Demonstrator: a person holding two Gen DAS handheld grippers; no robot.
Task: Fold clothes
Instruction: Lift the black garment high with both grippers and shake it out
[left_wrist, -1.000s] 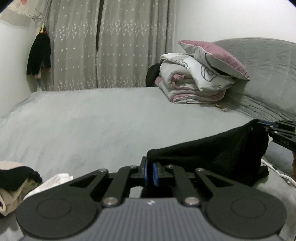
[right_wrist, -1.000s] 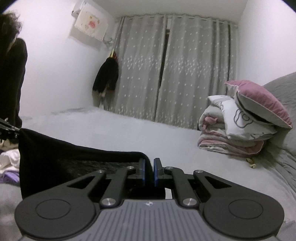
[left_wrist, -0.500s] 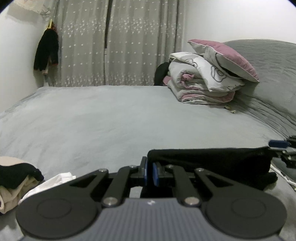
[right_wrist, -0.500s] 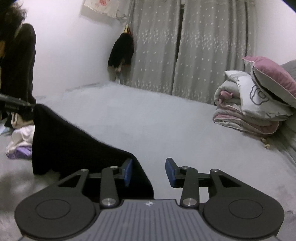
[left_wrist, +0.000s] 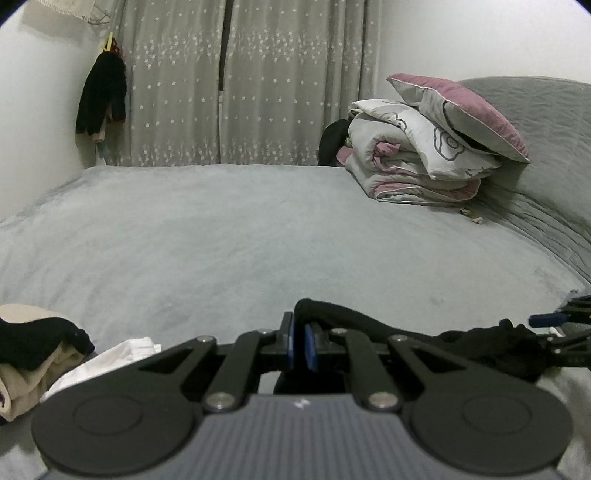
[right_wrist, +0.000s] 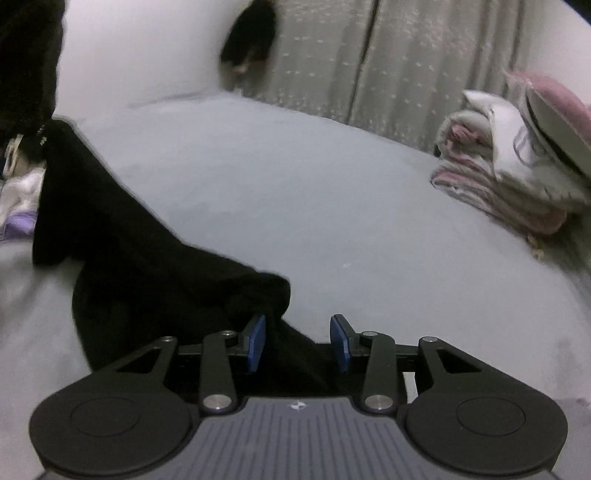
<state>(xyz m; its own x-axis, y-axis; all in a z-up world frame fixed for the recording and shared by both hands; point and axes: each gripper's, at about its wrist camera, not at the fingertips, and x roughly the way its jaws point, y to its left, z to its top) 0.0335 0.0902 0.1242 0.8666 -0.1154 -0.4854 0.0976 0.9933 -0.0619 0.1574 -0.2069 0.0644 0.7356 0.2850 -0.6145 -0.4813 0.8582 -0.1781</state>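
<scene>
A black garment (left_wrist: 480, 341) lies low across the grey bed (left_wrist: 258, 240), sagging from my left gripper toward the right. My left gripper (left_wrist: 299, 345) is shut on one corner of it, the cloth bunched just above the blue pads. In the right wrist view the black garment (right_wrist: 122, 251) runs from a raised far corner at the upper left down to my right gripper (right_wrist: 298, 343). That gripper is open, its blue pads wide apart, with a crumpled end of the cloth lying between them. The right gripper (left_wrist: 554, 325) also shows at the right edge of the left wrist view.
A folded quilt with a pink pillow (left_wrist: 424, 147) is stacked at the bed's far right. Loose beige, black and white clothes (left_wrist: 44, 350) are piled at the near left. Curtains (left_wrist: 240, 81) and a hanging dark garment (left_wrist: 101, 99) line the far wall. A person in dark clothes (right_wrist: 26, 55) stands left.
My right gripper opened and let go of the black garment. The stretched cloth sank onto the bed and crumpled at the right end. My left gripper stayed shut on its corner.
</scene>
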